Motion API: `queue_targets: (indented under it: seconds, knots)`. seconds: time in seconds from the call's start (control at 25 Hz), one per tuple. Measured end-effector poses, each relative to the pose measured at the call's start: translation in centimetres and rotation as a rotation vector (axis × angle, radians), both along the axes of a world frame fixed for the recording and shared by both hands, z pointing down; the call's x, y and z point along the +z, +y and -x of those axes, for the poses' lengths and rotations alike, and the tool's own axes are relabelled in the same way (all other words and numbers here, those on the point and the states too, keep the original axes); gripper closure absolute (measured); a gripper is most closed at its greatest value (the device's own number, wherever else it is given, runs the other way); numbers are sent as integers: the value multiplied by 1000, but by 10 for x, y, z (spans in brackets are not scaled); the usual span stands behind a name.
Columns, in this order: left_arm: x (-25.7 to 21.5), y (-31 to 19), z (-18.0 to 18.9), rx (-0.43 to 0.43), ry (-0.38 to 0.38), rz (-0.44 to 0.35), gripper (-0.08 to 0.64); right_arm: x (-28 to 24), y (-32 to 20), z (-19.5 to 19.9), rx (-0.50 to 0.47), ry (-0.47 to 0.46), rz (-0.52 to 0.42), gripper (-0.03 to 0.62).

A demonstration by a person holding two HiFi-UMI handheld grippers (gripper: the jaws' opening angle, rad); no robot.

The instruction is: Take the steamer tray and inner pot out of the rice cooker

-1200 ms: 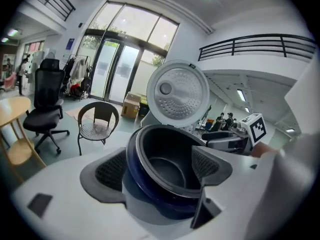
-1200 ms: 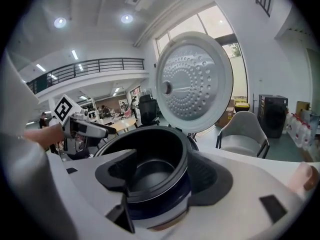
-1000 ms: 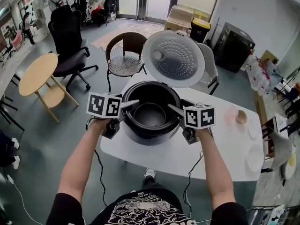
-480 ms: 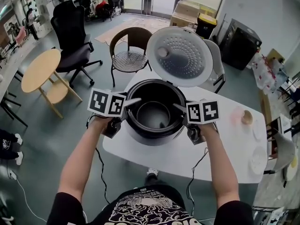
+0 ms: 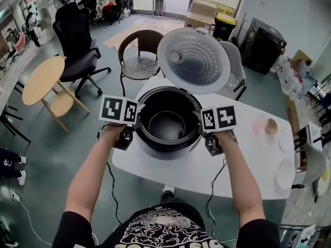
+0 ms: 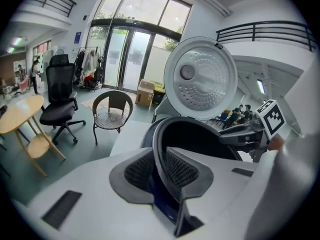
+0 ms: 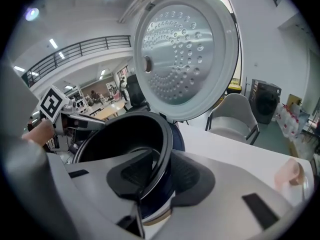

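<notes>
Standing on the white counter [image 5: 248, 159], the rice cooker [image 5: 165, 151] has its lid [image 5: 194, 61] raised. The left hand-held gripper [image 5: 137, 118] and right hand-held gripper [image 5: 198, 122] have just been closing and clamp opposite rims of the steamer tray [image 5: 166, 123], seated inside. A wicker chair [image 5: 138, 61] and a round wooden table [image 5: 44, 81] stand behind on the grey floor [image 5: 62, 154].

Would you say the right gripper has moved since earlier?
Yes: right gripper edged away from the person beside the black rice cooker, jaws just closing on its rim.

Straight above the rice cooker [image 5: 161, 152] you had free room to lift, but its raised lid [image 5: 194, 61] stood just behind. On your right the tabletop [image 5: 243, 161] lay bare up to a small brown object [image 5: 271, 126].
</notes>
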State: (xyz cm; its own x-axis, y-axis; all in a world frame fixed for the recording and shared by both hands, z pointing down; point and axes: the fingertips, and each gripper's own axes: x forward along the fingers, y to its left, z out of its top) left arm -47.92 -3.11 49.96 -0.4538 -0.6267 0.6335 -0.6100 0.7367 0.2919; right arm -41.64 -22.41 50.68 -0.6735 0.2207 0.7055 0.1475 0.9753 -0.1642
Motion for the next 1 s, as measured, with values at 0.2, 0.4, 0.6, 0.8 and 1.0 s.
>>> queue_targets:
  seconds: [0.2, 0.4, 0.6, 0.8, 1.0]
  knots:
    - [-6, 2, 3, -30, -28, -28, 474, -5, -4, 5, 91, -26, 95, 490]
    - [-16, 3, -9, -61, -48, -70, 486, -13, -8, -3, 145, -58, 149, 510]
    - [-32, 19, -19, -101, -61, -158, 491, -41, 3, -8, 161, -140, 178, 522]
    - [-58, 30, -35, -119, -111, -211, 495, -71, 13, -22, 167, -216, 186, 526]
    - [-88, 47, -59, -144, -188, -280, 500, -100, 28, -48, 156, -299, 193, 528]
